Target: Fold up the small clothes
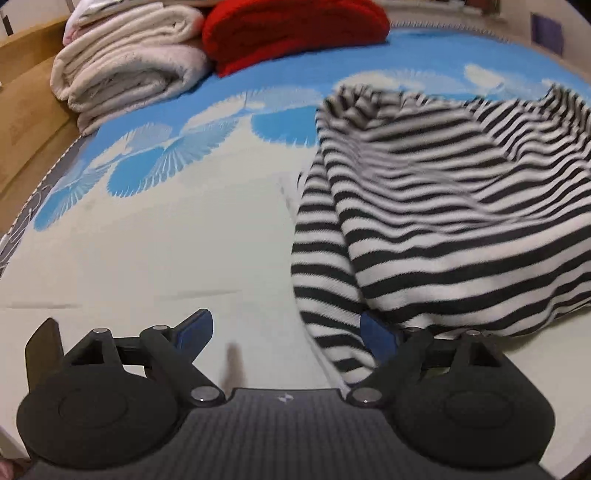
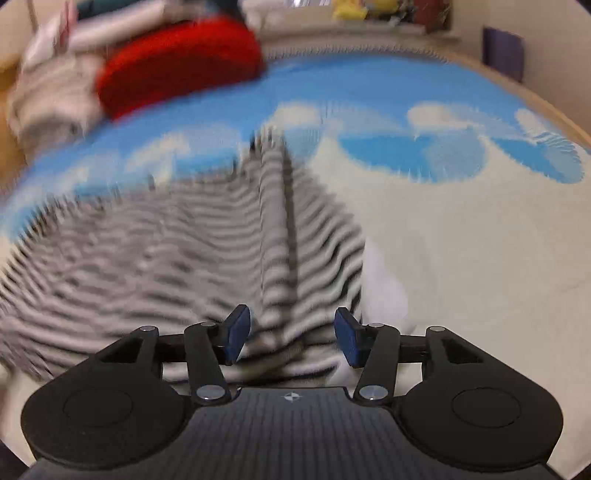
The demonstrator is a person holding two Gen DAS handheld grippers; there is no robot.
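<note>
A black-and-white striped top [image 1: 443,206] lies rumpled on the bed, at the right of the left wrist view. My left gripper [image 1: 288,332] is open, low over the bed; the top's near left edge drapes over its right finger's blue pad [image 1: 376,332]. In the blurred right wrist view the striped top [image 2: 177,251] fills the left and middle. My right gripper [image 2: 291,336] is open, with a fold of the striped cloth lying between its blue pads [image 2: 236,332].
The bed cover [image 1: 177,240] is cream with blue fan patterns. Folded white towels [image 1: 125,62] and a red knitted item [image 1: 291,33] are stacked at the far left of the bed. A wooden bed frame [image 1: 22,110] runs along the left.
</note>
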